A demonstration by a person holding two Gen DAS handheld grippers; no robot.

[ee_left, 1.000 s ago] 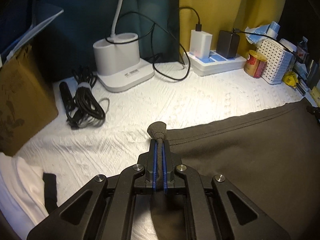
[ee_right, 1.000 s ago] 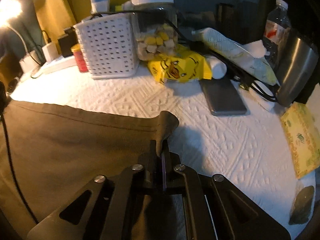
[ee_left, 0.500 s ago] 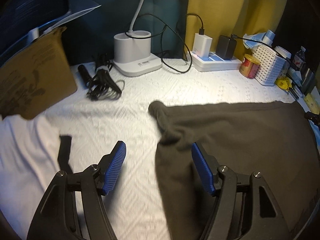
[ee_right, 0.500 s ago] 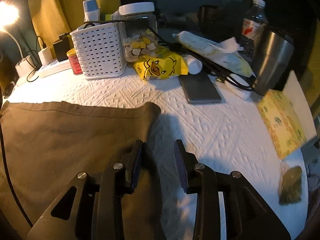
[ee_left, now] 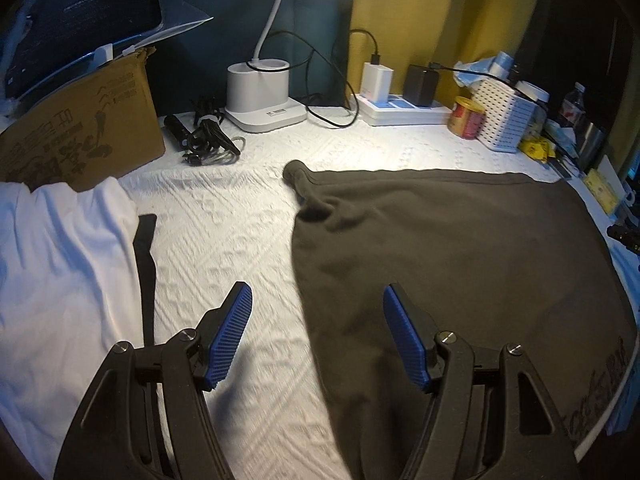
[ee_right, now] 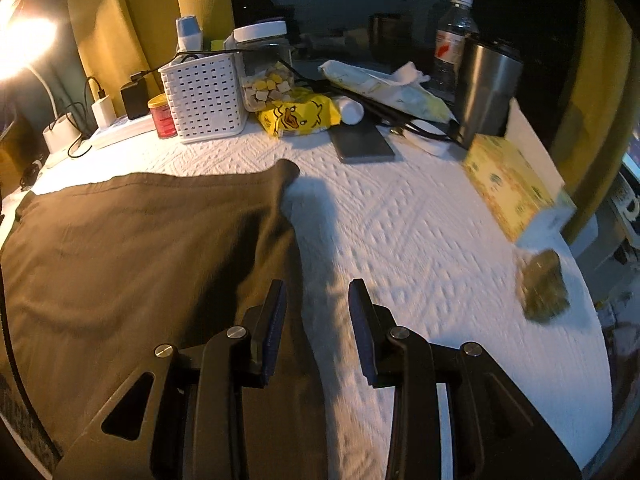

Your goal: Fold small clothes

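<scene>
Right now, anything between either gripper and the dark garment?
Nothing visible. The left gripper hangs open over the dark garment at its left edge; the right gripper hangs open over its right edge. Only bare white cloth lies alongside.

The room is dim, lit mainly by one desk lamp (ee_right: 20, 36) that blows out into warm glare at the upper left of the right wrist view. In the left wrist view its light pools cool white on the bench cover (ee_left: 248, 216) near the back, fading toward the corners. Both fisheye pictures bend straight lines and darken at the rims. The near cover smears with motion blur (the olive lump (ee_right: 544, 284) too).
</scene>
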